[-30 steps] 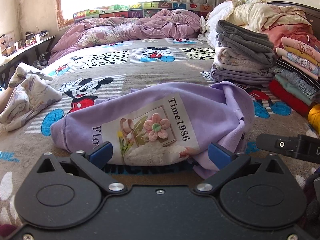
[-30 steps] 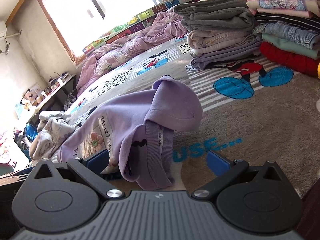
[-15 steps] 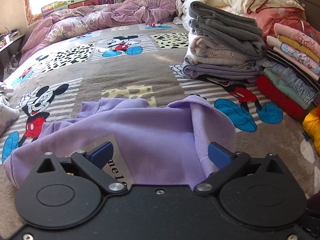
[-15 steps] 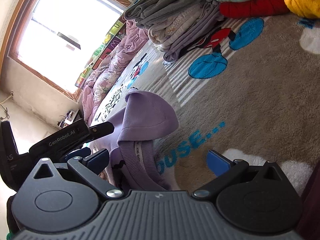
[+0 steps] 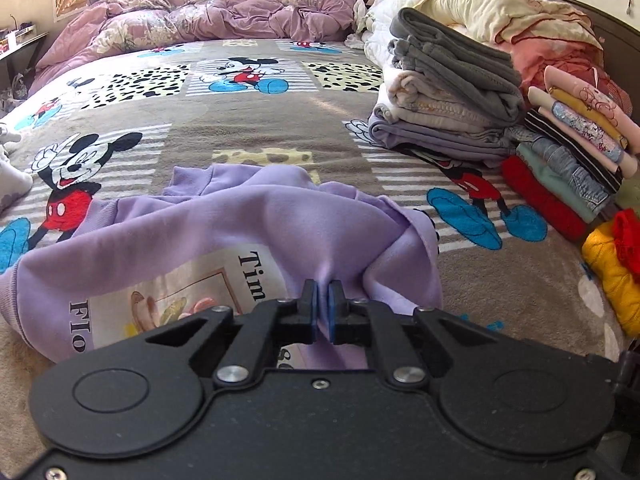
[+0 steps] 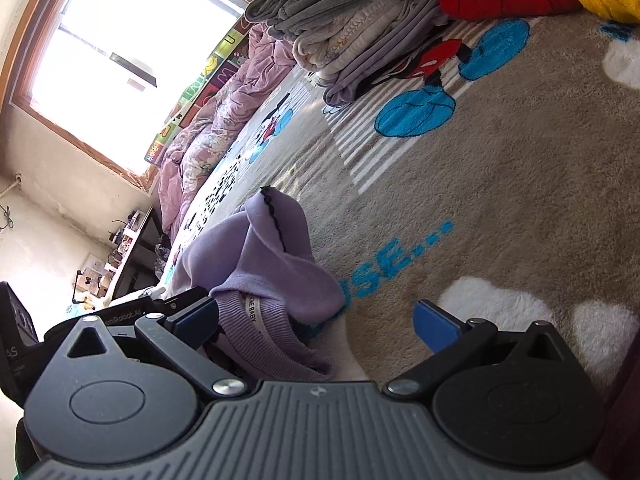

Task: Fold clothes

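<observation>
A lilac sweatshirt (image 5: 248,224) with a printed picture panel and the letters "Tim" and "Flo" lies crumpled on the Mickey Mouse blanket (image 5: 256,128). My left gripper (image 5: 323,286) is shut on a pinch of its fabric near the print. In the right wrist view the sweatshirt (image 6: 272,256) shows its ribbed collar and neck label. My right gripper (image 6: 316,320) is open, tilted, with the collar between its blue pads (image 6: 434,324). The left gripper's body (image 6: 120,314) shows at that view's left.
A stack of folded grey and cream clothes (image 5: 448,108) stands at the right, with a colourful folded pile (image 5: 572,152) beside it. A yellow and red garment (image 5: 616,268) lies at the right edge. A purple duvet (image 5: 200,20) lies at the back.
My left gripper has closed from wide open onto the sweatshirt's fabric. My right gripper has tilted further and stays open by the collar.
</observation>
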Action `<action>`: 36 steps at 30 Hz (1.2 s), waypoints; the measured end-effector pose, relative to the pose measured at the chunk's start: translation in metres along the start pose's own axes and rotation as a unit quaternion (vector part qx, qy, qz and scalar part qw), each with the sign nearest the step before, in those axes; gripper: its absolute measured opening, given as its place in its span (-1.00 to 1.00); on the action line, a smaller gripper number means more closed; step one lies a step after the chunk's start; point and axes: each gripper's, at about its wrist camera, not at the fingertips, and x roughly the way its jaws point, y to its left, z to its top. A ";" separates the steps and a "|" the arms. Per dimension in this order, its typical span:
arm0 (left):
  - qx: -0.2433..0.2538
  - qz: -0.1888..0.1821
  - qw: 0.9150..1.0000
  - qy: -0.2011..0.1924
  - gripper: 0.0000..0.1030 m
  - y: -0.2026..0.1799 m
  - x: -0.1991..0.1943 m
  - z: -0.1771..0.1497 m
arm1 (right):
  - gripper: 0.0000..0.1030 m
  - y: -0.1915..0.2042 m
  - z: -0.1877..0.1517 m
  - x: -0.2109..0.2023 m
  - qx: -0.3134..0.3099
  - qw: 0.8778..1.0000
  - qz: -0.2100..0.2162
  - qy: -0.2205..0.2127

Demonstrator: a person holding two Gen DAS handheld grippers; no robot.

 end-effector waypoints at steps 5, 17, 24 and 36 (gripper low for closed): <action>-0.028 0.002 1.000 -0.006 -0.94 0.030 -0.036 -0.029 | 0.99 0.001 -0.002 0.003 -0.004 1.000 0.002 0.002; -0.178 0.049 0.980 0.072 -0.97 0.113 -0.077 -0.129 | 0.99 0.011 -0.012 0.017 -0.019 0.999 0.034 0.035; -0.186 0.096 0.977 0.042 -0.46 0.122 -0.108 -0.121 | 0.99 0.025 -0.033 0.038 -0.050 0.993 0.057 0.091; -0.037 0.042 0.998 -0.026 0.40 0.054 -0.080 -0.018 | 0.91 0.033 -0.053 0.046 -0.062 0.990 0.070 0.101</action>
